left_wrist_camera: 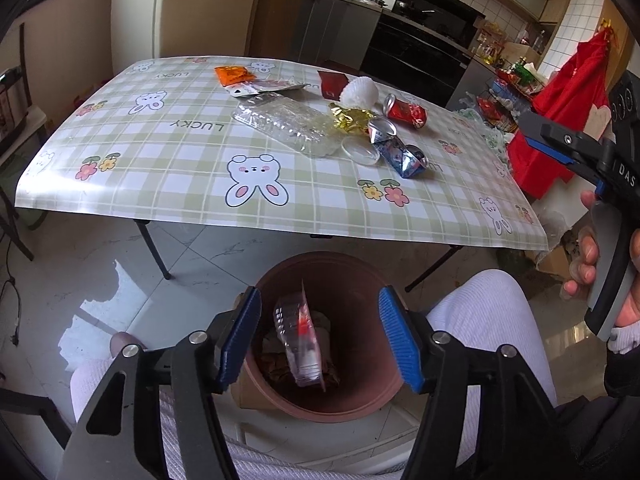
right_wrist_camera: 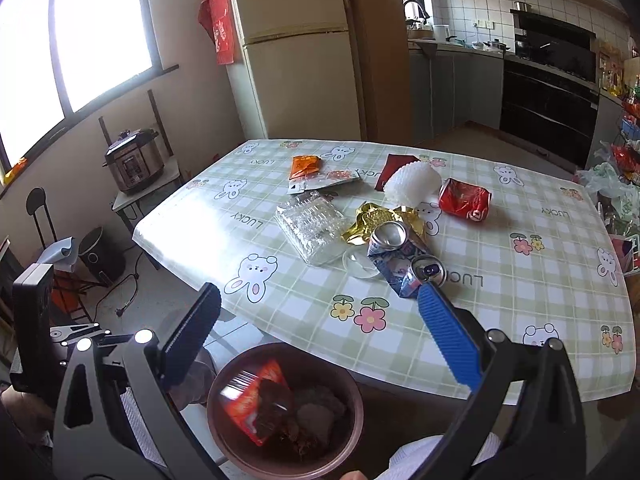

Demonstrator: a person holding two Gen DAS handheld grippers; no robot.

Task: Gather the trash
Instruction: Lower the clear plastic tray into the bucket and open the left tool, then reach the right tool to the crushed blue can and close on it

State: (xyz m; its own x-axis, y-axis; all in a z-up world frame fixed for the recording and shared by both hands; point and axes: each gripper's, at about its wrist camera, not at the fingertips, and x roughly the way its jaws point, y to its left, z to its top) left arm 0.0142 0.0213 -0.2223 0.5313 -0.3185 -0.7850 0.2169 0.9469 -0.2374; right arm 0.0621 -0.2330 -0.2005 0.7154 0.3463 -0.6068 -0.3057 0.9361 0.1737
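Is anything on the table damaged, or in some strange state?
Yes. The red can and the blue can on the table are both crushed and lie on their sides. The clear plastic tray looks crumpled, and the gold foil is wrinkled. All are trash, not yet in the brown bin.
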